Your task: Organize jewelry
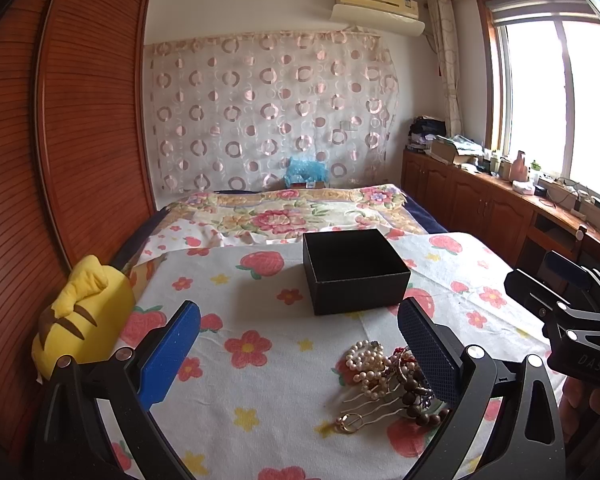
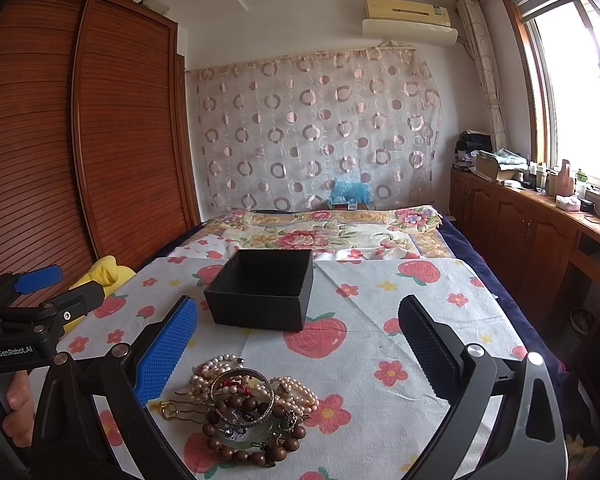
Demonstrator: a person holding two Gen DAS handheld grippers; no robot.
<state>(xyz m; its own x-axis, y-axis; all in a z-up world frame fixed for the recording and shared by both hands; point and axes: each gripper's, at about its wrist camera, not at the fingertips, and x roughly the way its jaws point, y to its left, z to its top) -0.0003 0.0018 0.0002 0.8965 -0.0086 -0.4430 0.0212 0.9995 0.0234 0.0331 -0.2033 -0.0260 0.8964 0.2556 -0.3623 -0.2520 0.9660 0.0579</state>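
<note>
A pile of jewelry [image 2: 244, 408] lies on the floral cloth: pearl strands [image 1: 366, 364], a brown wooden bead bracelet [image 2: 252, 428], a silver bangle [image 2: 242, 398], a gold hairpin [image 1: 350, 422]. An open, empty black box [image 1: 354, 270] stands behind it, also in the right wrist view [image 2: 262, 288]. My left gripper [image 1: 300, 352] is open and empty, hovering left of the pile. My right gripper [image 2: 298, 350] is open and empty above the pile. Each gripper shows in the other's view: the right one [image 1: 540, 280], the left one [image 2: 60, 284].
A yellow plush toy [image 1: 78, 316] lies at the table's left edge by a wooden wardrobe [image 1: 60, 140]. A bed with a floral blanket [image 1: 284, 212] lies behind. Wooden cabinets with clutter [image 1: 500, 184] run along the right under the window.
</note>
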